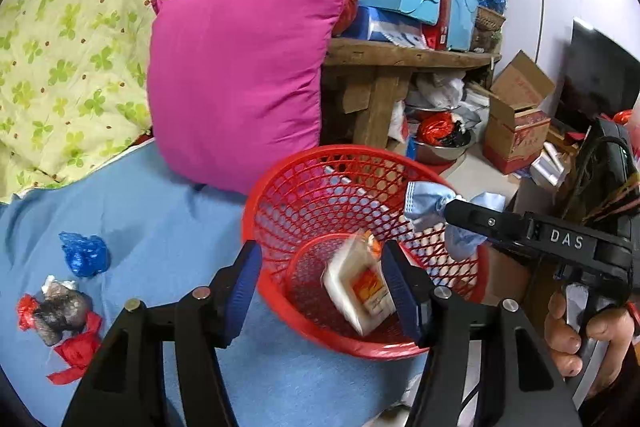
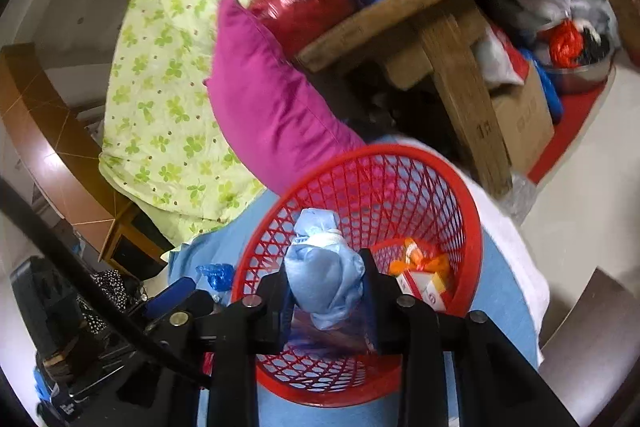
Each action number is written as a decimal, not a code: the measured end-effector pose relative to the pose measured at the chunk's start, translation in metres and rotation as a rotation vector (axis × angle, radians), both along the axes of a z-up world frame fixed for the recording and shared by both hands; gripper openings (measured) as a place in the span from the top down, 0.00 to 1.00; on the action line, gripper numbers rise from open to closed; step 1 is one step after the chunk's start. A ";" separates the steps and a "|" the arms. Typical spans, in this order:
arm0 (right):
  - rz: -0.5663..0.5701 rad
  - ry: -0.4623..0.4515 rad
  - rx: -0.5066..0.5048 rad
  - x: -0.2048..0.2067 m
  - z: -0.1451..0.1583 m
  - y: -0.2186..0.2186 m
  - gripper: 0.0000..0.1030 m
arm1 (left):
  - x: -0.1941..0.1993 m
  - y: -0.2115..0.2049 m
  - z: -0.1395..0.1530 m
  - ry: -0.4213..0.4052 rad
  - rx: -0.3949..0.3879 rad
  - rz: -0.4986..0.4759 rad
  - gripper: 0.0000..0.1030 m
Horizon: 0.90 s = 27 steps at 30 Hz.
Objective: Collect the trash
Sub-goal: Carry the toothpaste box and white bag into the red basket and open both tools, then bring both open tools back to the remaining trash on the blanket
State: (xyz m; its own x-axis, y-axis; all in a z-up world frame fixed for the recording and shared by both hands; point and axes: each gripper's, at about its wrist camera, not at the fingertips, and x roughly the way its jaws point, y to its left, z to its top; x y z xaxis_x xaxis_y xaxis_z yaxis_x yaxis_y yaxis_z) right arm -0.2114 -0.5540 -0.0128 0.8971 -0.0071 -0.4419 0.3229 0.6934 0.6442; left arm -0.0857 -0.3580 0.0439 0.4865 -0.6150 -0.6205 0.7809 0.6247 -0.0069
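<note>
A red mesh basket [image 1: 280, 195] stands on a blue sheet [image 1: 160, 219]; it also shows in the right wrist view [image 2: 400, 179]. My left gripper [image 1: 320, 287] is open over the basket's near rim. A white and orange packet [image 1: 360, 291] is blurred between its fingers inside the basket, and lies at the basket's bottom in the right wrist view [image 2: 424, 279]. My right gripper [image 2: 326, 291] is shut on a crumpled light blue face mask [image 2: 324, 275] over the basket. The mask also shows at the basket's right rim in the left wrist view [image 1: 428, 203].
A blue crumpled wrapper [image 1: 85, 254] and a grey and red bundle of trash [image 1: 60, 311] lie on the sheet at the left. A magenta pillow [image 1: 240, 75] and green floral quilt [image 1: 72, 27] lie behind. A cluttered wooden table [image 1: 400, 55] and cardboard boxes [image 1: 516, 123] stand beyond.
</note>
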 end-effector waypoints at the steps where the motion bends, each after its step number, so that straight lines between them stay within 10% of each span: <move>1: 0.002 0.007 0.012 0.003 -0.003 -0.001 0.64 | -0.001 0.002 0.000 -0.011 0.010 0.008 0.39; 5: -0.004 -0.012 0.026 0.002 -0.005 0.004 0.37 | -0.007 0.016 0.009 -0.061 0.025 0.045 0.35; 27: 0.060 -0.180 -0.229 -0.014 0.089 0.100 0.37 | -0.029 0.119 0.050 -0.261 0.084 0.284 0.30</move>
